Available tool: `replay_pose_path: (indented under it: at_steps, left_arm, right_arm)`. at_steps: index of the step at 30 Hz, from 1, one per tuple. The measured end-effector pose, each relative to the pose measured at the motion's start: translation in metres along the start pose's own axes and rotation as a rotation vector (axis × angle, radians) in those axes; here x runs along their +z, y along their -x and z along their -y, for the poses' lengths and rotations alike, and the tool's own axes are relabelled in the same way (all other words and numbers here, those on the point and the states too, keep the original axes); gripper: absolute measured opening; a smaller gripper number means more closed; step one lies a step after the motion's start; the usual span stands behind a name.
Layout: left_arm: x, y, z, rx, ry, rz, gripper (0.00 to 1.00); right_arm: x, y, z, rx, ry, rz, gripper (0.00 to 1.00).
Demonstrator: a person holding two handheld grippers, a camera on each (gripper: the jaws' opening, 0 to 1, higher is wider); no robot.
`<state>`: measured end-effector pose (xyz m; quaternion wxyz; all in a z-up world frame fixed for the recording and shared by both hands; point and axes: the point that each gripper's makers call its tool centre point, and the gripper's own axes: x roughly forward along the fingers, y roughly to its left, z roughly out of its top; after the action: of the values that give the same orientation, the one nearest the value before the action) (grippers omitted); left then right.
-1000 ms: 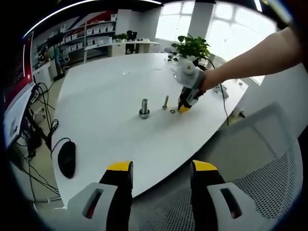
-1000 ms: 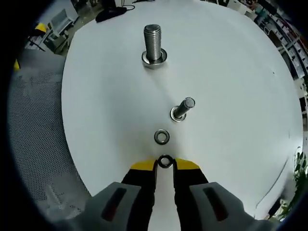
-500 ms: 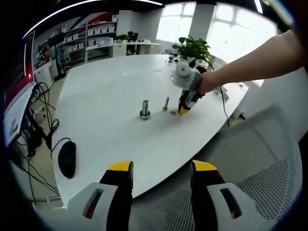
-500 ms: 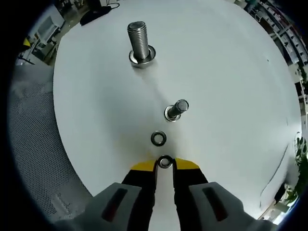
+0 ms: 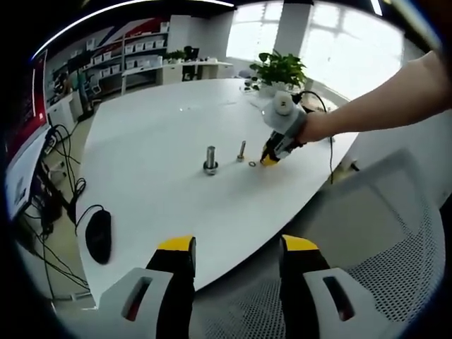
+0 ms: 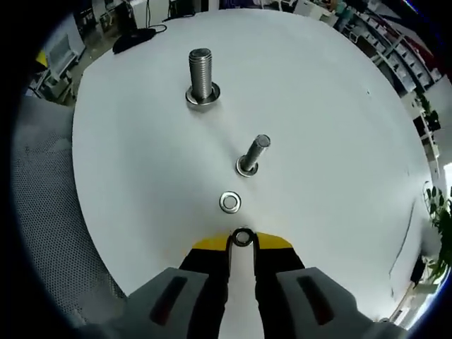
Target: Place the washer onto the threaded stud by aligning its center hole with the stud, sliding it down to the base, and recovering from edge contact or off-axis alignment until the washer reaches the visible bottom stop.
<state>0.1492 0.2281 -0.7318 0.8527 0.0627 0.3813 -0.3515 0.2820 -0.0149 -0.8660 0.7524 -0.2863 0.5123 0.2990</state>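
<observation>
In the right gripper view my right gripper [image 6: 242, 239] is shut on a small steel washer [image 6: 242, 237], pinched at the yellow fingertips just above the white table [image 6: 339, 141]. A second washer [image 6: 229, 202] lies flat on the table just beyond it. Farther on stands a thin threaded stud [image 6: 252, 155], and beyond that a thick threaded stud [image 6: 201, 76] with a washer at its base. In the left gripper view my left gripper [image 5: 236, 247] hangs open over the table's near edge, and the right gripper [image 5: 272, 157] sits low beside the loose washer [image 5: 253, 164], near the thin stud [image 5: 241, 150] and thick stud [image 5: 210, 159].
A black mouse [image 5: 98, 234] lies at the table's near left edge. A mesh chair [image 5: 381, 247] stands at the near right. A potted plant [image 5: 279, 68] and a cable [image 5: 328, 145] sit at the far side. Cables hang off the table's left.
The right gripper has lifted and tilted slightly with the washer still pinched; the studs look a little farther and more upright in its view. The left gripper holds still.
</observation>
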Motion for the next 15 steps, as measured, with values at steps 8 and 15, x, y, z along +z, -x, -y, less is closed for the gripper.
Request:
replay_pose_path:
  at_steps: [8,15]
  left_arm:
    - [0.001,0.001,-0.001,-0.001,0.011,0.009,0.46]
    - [0.001,0.001,0.000,-0.004,0.003,0.008,0.46]
  right_arm:
    - [0.003,0.005,0.001,-0.004,-0.100,0.025,0.14]
    - [0.016,0.018,0.006,-0.014,-0.096,0.056,0.14]
